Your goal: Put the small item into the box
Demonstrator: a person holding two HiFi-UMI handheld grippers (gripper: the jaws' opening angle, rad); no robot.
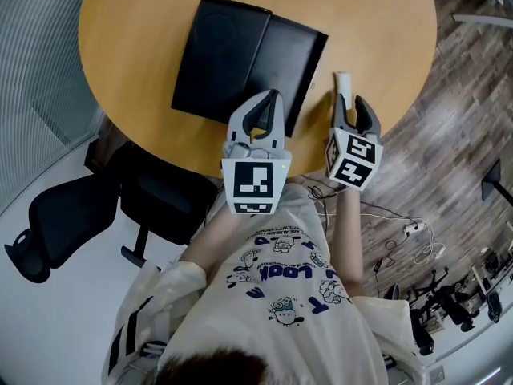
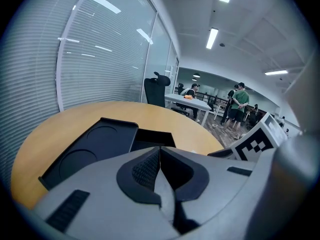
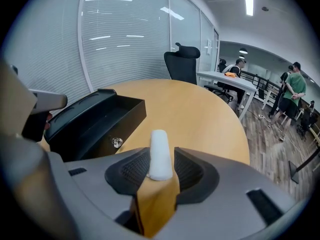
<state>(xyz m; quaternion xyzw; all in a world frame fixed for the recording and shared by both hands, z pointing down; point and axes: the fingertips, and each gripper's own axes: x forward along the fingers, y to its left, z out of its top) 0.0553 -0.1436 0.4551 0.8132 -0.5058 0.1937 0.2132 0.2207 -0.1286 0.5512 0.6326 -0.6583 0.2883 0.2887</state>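
A small white cylindrical item (image 1: 343,81) lies on the round wooden table (image 1: 136,30), just right of the open black box (image 1: 280,58). My right gripper (image 1: 353,107) is open and low over the table. The white item (image 3: 160,139) sits between its pads, with a thin gap on each side. The box (image 3: 102,116) is to its left, with a small silver knob (image 3: 117,142) on the front wall. My left gripper (image 1: 275,96) hovers at the box's near edge; in the left gripper view it (image 2: 160,151) is shut on nothing. The box's hollow (image 2: 152,136) and flat lid (image 2: 92,146) lie ahead of it.
A black office chair (image 1: 72,215) stands at the table's left, by the glass wall with blinds. To the right is wood floor with cables (image 1: 409,231). Another chair (image 3: 182,64), desks and several people (image 2: 239,101) are far across the room.
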